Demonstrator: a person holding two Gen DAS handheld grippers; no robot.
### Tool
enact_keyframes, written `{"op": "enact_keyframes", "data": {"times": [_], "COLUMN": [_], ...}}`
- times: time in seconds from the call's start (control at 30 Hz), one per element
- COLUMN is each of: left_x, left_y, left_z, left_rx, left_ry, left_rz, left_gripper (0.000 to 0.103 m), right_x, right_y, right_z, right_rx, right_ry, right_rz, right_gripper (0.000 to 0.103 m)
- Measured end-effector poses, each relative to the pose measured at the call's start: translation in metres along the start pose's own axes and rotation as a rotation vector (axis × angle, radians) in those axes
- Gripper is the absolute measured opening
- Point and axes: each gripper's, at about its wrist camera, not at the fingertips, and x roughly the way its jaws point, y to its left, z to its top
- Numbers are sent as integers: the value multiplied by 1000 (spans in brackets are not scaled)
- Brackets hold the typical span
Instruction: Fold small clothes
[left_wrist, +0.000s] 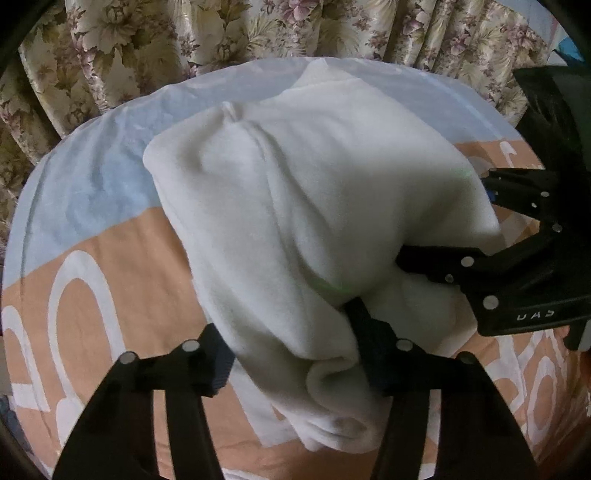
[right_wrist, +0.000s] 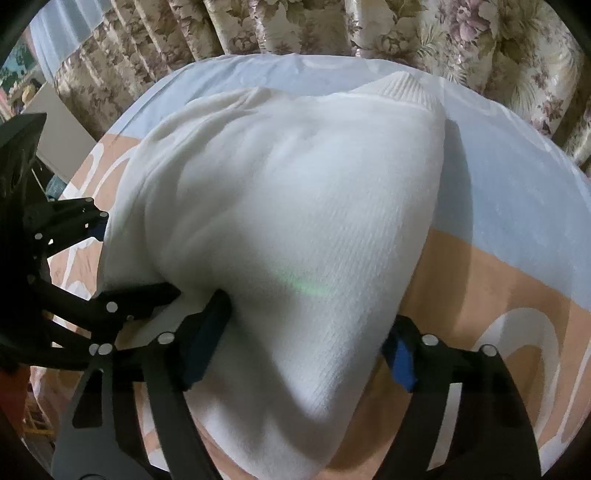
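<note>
White sweater (right_wrist: 295, 229) between fingers (right_wrist: 207, 332) (both grippers)

Supporting surface: a bed (left_wrist: 92, 177) covered by a sheet (right_wrist: 517, 206), pale blue across the far part and tan across the near part, with large white lettering printed on the tan band. Lying directly on it: one white knitted garment (right_wrist: 303, 229), bunched into a raised heap spanning both colour zones. Its ribbed edge (right_wrist: 402, 90) points toward the far side. The sheet appears lightly creased around the heap.
</note>
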Motion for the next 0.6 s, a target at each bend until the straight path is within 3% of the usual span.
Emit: {"op": "enact_keyframes", "data": {"times": [0.17,0.33,0.5,0.6], "left_x": [0,-1,-1,-2], "left_y": [-12,-12,-12,-14], "left_z": [3,2,2,1], "left_rx": [34,55,67,82], "left_ry": [17,25,26,25], "left_rz": [64,67,71,85], "left_gripper": [49,45,45,45], "right_x": [-3,-5,-7,-7], "right_y": [3,13,5,2], "right_z": [2,7,10,14], "right_rx": [3,-40,-23,-15], "right_ry": [17,26,27,25], "right_rz": [-18,-45,-2,12], "right_gripper": [64,50,50,58]}}
